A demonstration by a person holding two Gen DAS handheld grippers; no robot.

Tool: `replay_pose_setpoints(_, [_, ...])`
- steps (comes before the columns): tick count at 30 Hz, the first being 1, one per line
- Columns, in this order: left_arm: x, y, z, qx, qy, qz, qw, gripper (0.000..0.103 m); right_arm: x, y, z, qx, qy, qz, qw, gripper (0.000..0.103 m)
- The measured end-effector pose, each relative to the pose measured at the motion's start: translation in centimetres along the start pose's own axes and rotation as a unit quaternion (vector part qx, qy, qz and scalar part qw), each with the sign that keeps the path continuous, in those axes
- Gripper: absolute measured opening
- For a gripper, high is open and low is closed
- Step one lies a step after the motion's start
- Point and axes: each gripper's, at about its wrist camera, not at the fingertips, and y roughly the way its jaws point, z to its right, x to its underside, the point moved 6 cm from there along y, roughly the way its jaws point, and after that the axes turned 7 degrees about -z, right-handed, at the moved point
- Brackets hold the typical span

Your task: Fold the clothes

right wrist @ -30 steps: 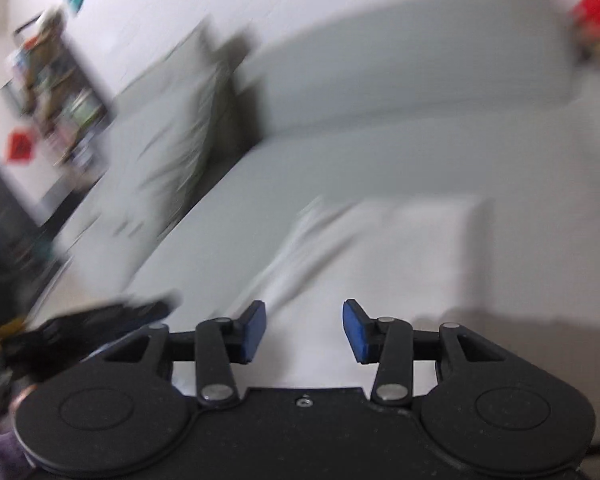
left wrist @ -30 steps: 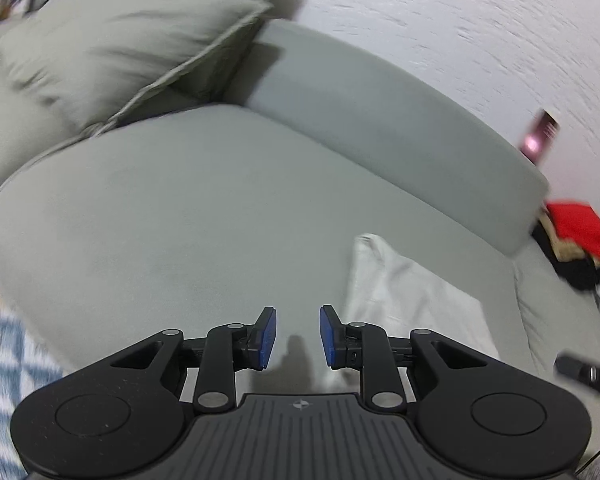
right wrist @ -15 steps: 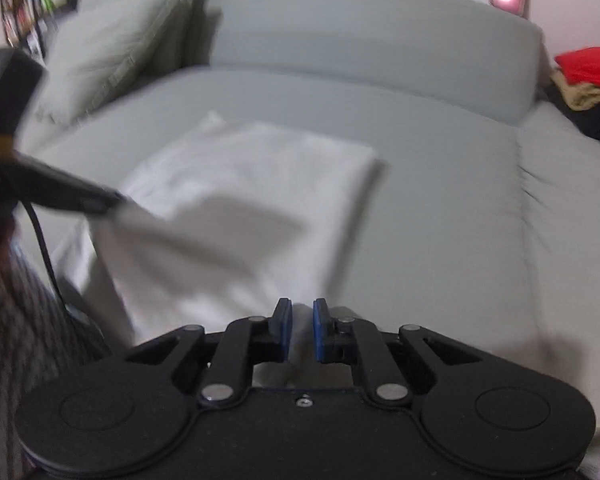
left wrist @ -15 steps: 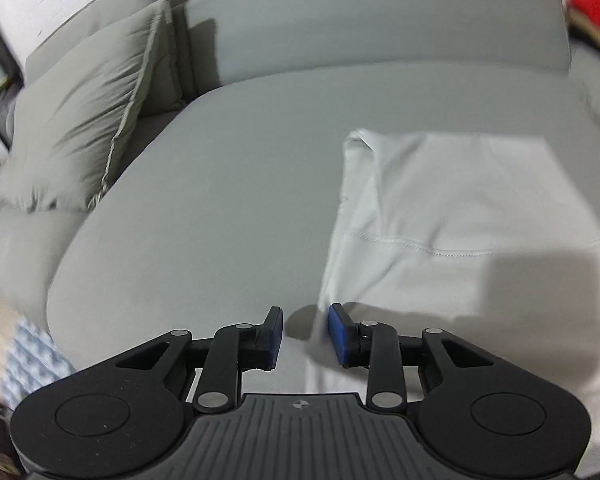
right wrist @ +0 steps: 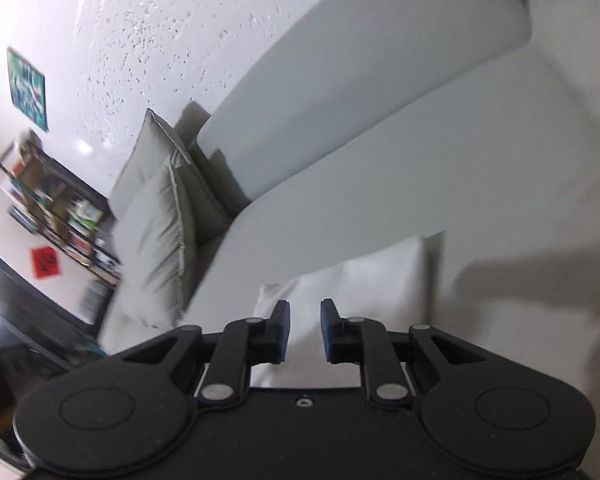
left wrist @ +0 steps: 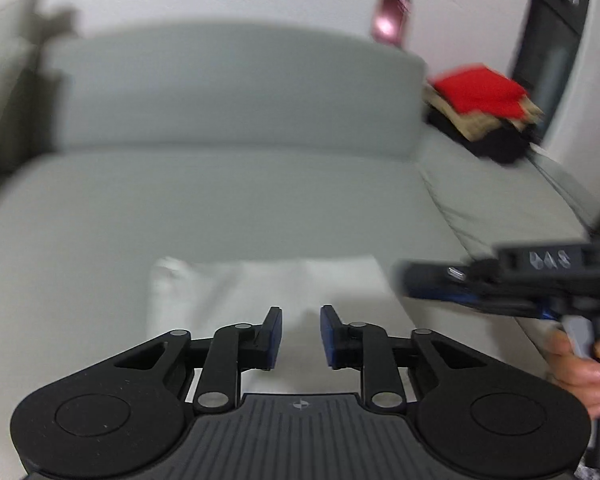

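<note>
The white garment (left wrist: pixel 268 292) lies folded flat on the grey sofa seat (left wrist: pixel 180 208), low in both views; its near edge is hidden behind each gripper's black body, so how far it reaches toward the person cannot be told. In the left wrist view its far edge runs straight across and its corner at 10 o'clock looks slightly bunched (motion blur softens it). In the right wrist view the cloth (right wrist: pixel 364 280) shows a clean corner at 1 o'clock, with bare seat beyond it.

The left gripper (left wrist: pixel 300 336) hovers over the cloth, fingers parted by a modest gap, nothing between them. The right gripper (right wrist: pixel 304 330) is likewise partly open and empty above the cloth's left part. In the left view the right gripper's blurred body (left wrist: pixel 512 284) enters from 3 o'clock, gripped by a hand (left wrist: pixel 580 364) cut off at the frame edge.

Open seat surrounds the garment toward 12 and 9 o'clock, up to the backrest (left wrist: pixel 228 92). A cushion (right wrist: pixel 160 240) leans at 9 o'clock in the right view. At 2 o'clock in the left view sits a pile of clothes topped in red (left wrist: pixel 480 92), blurred. A shelf (right wrist: pixel 56 208) is smeared beyond reading.
</note>
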Motion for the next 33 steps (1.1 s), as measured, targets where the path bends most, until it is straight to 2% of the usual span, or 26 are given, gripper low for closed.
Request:
replay_pose_setpoints(1, [-0.4, 1.5, -0.5, 0.000, -0.003, -0.008, 1.0000, 0.026, -0.3, 1.2, 0.6, -0.016, 0.015, -0.006, 1.000, 0.017])
replay_pose_setpoints(2, [-0.7, 2.9, -1.1, -0.012, -0.010, -0.011, 0.9998, 0.026, -0.4, 2.2, 1.3, -0.028, 0.030, -0.012, 0.999, 0.013])
replay_pose_setpoints(5, [-1.1, 6.4, -3.3, -0.059, -0.041, -0.018, 0.9972, 0.027, -0.7, 5.9, 3.3, -0.037, 0.057, -0.038, 0.997, 0.012])
replay_pose_setpoints(6, [-1.1, 7.3, -4.2, -0.076, -0.055, -0.016, 0.9954, 0.025, -0.6, 7.1, 4.0, -0.024, 0.061, -0.046, 0.997, 0.012])
replay_pose_setpoints(7, [-1.5, 7.7, -5.0, -0.091, -0.070, -0.009, 0.9933, 0.023, -0.7, 7.9, 4.7, -0.012, 0.061, -0.046, 0.997, 0.000])
replay_pose_setpoints(9, [-2.3, 8.0, -6.2, -0.129, -0.099, 0.002, 0.9867, 0.019, -1.3, 8.5, 5.9, 0.017, 0.061, -0.022, 0.998, 0.000])
replay_pose_setpoints(11, [-2.6, 8.0, -7.2, -0.186, -0.111, 0.011, 0.9762, 0.018, -2.1, 8.3, 6.9, 0.049, 0.060, 0.018, 0.997, 0.000])
replay_pose_setpoints(13, [-2.6, 7.5, -8.6, -0.270, -0.128, 0.012, 0.9544, 0.021, -2.8, 7.6, 8.3, 0.072, 0.074, 0.055, 0.993, 0.000])
replay_pose_setpoints(15, [-1.9, 6.5, -10.6, -0.308, -0.171, 0.007, 0.9357, 0.014, -3.5, 6.3, 9.9, 0.121, 0.095, 0.092, 0.984, 0.000])
replay_pose_setpoints(16, [-1.5, 6.0, -11.6, -0.327, -0.193, 0.004, 0.9251, 0.015, -3.8, 5.5, 10.4, 0.138, 0.100, 0.108, 0.979, 0.000])
replay_pose_setpoints(18, [-0.8, 3.5, -12.4, -0.318, -0.229, 0.029, 0.9195, 0.015, -3.8, 3.9, 10.5, 0.178, 0.103, 0.128, 0.970, 0.000])
replay_pose_setpoints(19, [-0.5, 2.2, -12.0, -0.307, -0.230, 0.042, 0.9227, 0.015, -3.6, 3.2, 10.1, 0.196, 0.096, 0.133, 0.967, 0.001])
replay_pose_setpoints(20, [-0.2, 0.8, -11.5, -0.294, -0.231, 0.055, 0.9258, 0.014, -2.9, 2.8, 8.9, 0.187, 0.079, 0.122, 0.972, 0.004])
replay_pose_setpoints(22, [0.7, -1.5, -9.4, -0.245, -0.205, 0.076, 0.9447, 0.018, -1.6, 2.1, 6.7, 0.167, 0.046, 0.098, 0.980, 0.006])
replay_pose_setpoints(24, [2.3, -2.2, -6.6, -0.205, -0.163, 0.069, 0.9626, 0.020, -0.2, 1.3, 4.4, 0.147, 0.013, 0.074, 0.986, 0.006])
replay_pose_setpoints(25, [3.2, -2.1, -5.2, -0.191, -0.142, 0.052, 0.9699, 0.020, 0.5, 0.9, 3.3, 0.137, -0.003, 0.062, 0.989, 0.006])
replay_pose_setpoints(26, [4.1, -1.7, -4.0, -0.190, -0.119, 0.030, 0.9741, 0.020, 1.4, 0.6, 2.3, 0.134, -0.024, 0.049, 0.989, 0.006])
replay_pose_setpoints(27, [5.1, -1.3, -2.9, -0.188, -0.096, 0.008, 0.9773, 0.024, 2.7, 0.7, 1.6, 0.151, -0.057, 0.035, 0.986, 0.010])
replay_pose_setpoints(29, [6.7, -1.1, -1.5, -0.232, -0.042, -0.018, 0.9716, 0.026, 5.4, 0.9, 0.3, 0.185, -0.122, 0.006, 0.975, 0.010])
replay_pose_setpoints(30, [7.5, -1.1, -0.8, -0.254, -0.015, -0.030, 0.9666, 0.031, 6.7, 0.9, -0.4, 0.202, -0.154, -0.009, 0.967, 0.010])
replay_pose_setpoints(31, [7.9, -1.5, -0.4, -0.286, 0.010, -0.040, 0.9575, 0.031, 8.1, 1.0, -1.1, 0.218, -0.186, -0.023, 0.958, 0.010])
replay_pose_setpoints(33, [9.3, -3.0, -0.4, -0.311, 0.022, -0.053, 0.9487, 0.031, 10.4, 0.8, -2.4, 0.248, -0.240, -0.049, 0.937, 0.010])
